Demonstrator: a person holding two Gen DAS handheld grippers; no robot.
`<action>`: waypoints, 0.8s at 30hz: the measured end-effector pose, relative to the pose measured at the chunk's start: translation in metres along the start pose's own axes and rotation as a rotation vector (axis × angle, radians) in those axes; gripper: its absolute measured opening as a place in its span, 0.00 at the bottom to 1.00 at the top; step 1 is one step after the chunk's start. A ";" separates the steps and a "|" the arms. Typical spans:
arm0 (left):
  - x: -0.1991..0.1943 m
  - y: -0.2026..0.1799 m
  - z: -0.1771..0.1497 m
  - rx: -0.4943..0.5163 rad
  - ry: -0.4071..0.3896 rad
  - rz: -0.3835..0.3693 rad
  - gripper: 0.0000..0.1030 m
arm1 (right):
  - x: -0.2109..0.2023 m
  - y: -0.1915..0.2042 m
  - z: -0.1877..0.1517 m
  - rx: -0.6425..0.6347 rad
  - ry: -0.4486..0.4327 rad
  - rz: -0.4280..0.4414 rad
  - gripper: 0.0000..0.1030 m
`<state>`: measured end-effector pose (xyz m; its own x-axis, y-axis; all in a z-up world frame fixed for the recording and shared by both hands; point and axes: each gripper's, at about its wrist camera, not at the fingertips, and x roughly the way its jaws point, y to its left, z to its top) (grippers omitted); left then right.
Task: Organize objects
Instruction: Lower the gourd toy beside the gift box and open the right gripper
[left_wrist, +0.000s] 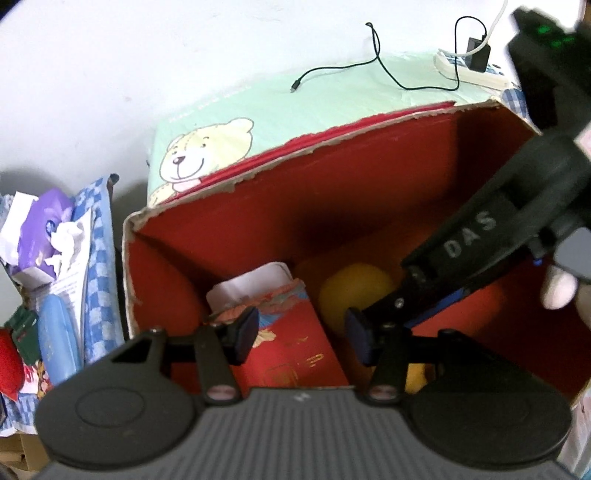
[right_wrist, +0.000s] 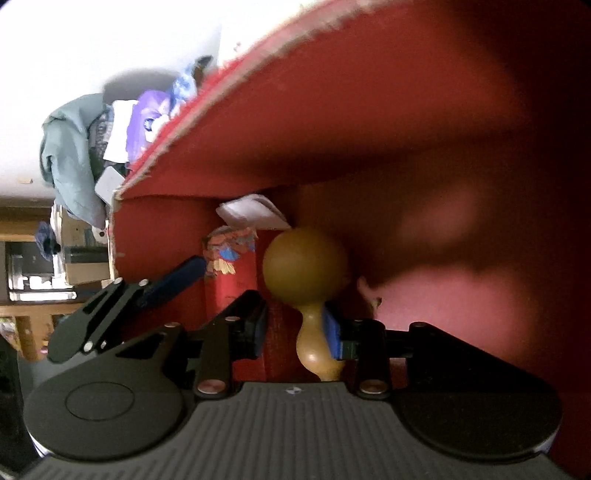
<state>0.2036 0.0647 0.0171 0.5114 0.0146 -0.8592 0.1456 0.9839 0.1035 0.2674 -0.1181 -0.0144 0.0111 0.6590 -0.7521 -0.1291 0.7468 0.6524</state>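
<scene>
1. The gourd lies on the floor of the red box, just beside a red packet that leans against the box's left wall.
2. Its long axis runs nearly straight away from the right claw. The large bulb is at the far end, and the small bulb is near the claw's base.
3. The narrow neck sits between the right claw's fingers. The right-hand pad touches the neck, while the left-hand pad stands clear of it with a gap. The claw is therefore about half open, and I judge that it has no grip on the gourd.
4. The left claw hovers over the packet's top edge, also about half open. One finger overlaps the packet's patterned rim. Whether the pads press on it cannot be told.
5. The right hand is plainly the nearer one to the gourd; the left claw sits to the gourd's left, over the packet.
6. Judgement: the gourd looks placed. A withdrawal should run back along the gourd's axis and upward, because a sideways pull would drag the neck or nudge the packet.
</scene>
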 end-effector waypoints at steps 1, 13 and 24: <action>-0.001 0.000 0.000 -0.002 0.001 -0.003 0.54 | -0.004 0.004 -0.002 -0.032 -0.019 -0.015 0.34; 0.002 0.000 0.001 -0.016 0.004 -0.002 0.55 | -0.003 -0.005 0.004 -0.086 -0.029 -0.203 0.27; 0.004 -0.001 0.000 -0.008 0.012 0.008 0.57 | 0.023 0.005 0.010 -0.107 0.007 -0.180 0.24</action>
<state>0.2056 0.0634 0.0139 0.5028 0.0247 -0.8641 0.1344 0.9852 0.1064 0.2768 -0.0985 -0.0276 0.0366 0.5151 -0.8564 -0.2302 0.8383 0.4943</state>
